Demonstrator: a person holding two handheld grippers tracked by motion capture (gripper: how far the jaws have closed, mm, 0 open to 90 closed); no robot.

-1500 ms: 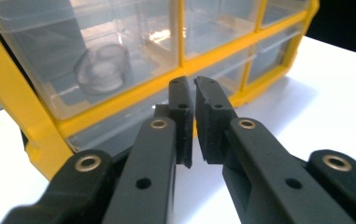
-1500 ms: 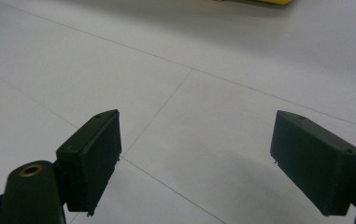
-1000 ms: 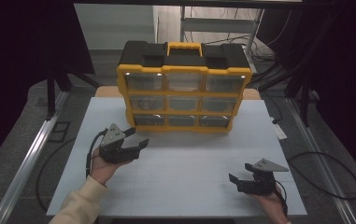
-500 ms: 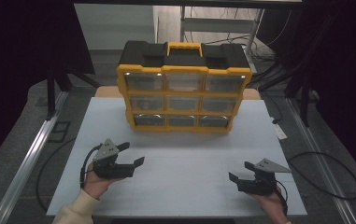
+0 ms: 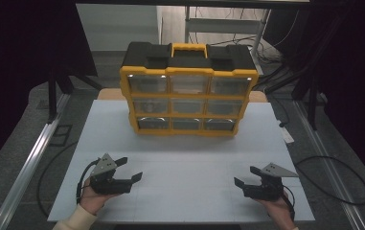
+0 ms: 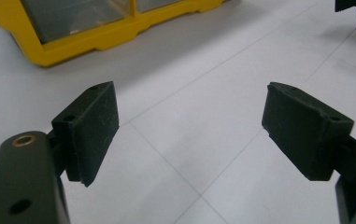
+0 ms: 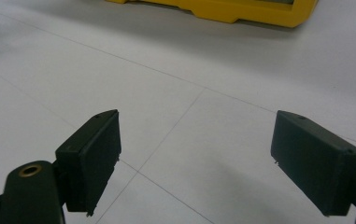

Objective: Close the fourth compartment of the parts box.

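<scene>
At the far middle of the white table (image 5: 180, 163) stands the yellow drawer organizer (image 5: 187, 91), upright, drawers shut. Left gripper (image 5: 130, 170), near edge, well apart from it: jaws just opened wide, nothing between. Right gripper (image 5: 245, 177), opposite: jaws wide, empty.

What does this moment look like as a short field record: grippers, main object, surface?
left gripper: open, nothing between its jaws, low over the table's near left
right gripper: open, nothing between its jaws, near right
organizer box: yellow and black, upright at the far middle, nine clear drawers facing the person, handle on top
table: white, faint grid lines
contact: neither gripper touches the box
</scene>
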